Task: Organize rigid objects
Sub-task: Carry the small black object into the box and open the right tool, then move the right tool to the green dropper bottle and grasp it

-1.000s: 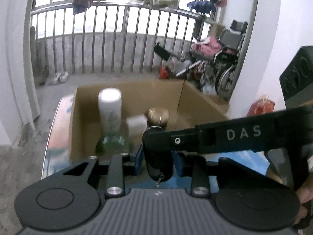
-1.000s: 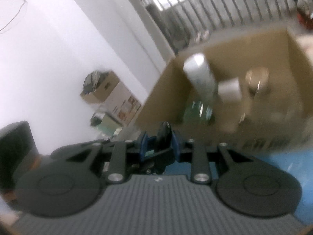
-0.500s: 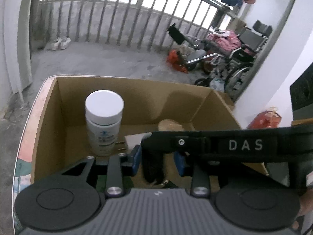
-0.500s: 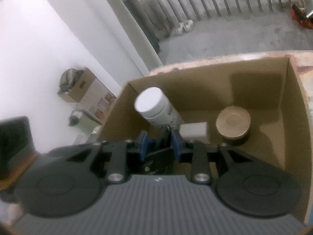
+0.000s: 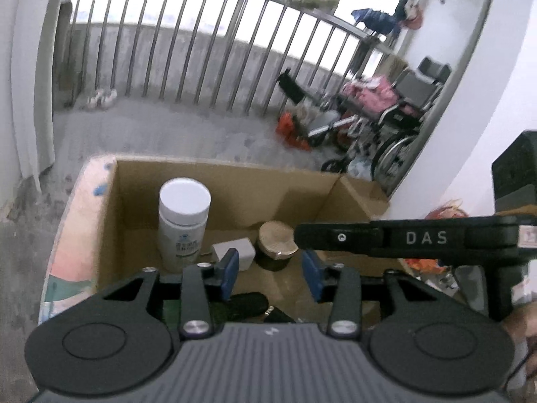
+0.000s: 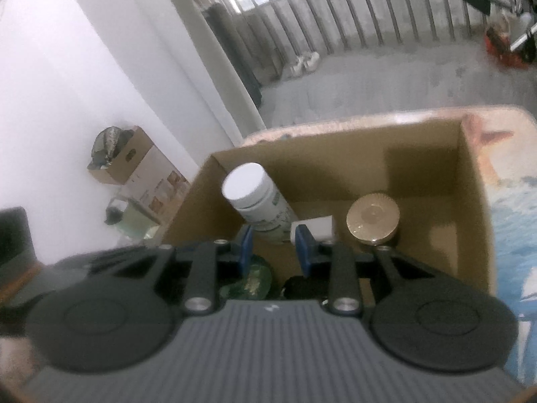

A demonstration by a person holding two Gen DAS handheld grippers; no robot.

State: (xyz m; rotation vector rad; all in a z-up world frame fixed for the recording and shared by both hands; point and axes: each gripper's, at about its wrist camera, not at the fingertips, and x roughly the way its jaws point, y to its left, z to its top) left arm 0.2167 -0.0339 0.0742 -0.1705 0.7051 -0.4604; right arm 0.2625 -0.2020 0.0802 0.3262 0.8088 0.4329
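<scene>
Hovering over the box (image 5: 235, 181), both claws now stand apart with nothing between the pads: the left claw (image 5: 270, 268) has let go of the dark object (image 5: 248, 304) it clamped half a second ago, and the right claw (image 6: 273, 247), then closed on that same piece, has opened too. The dark object now lies on the box floor at the near edge, just below the pads, beside a green thing (image 6: 255, 278) too hidden to name. Deeper in stand the white bottle (image 5: 183, 221), a small white block (image 5: 236, 250) and a gold-lidded jar (image 5: 277, 240), all upright and close together. By my reading the drop is done and one more rigid item is stowed; both claws are free to withdraw and fetch the next. The box rests on a patterned bench (image 6: 513, 228).
</scene>
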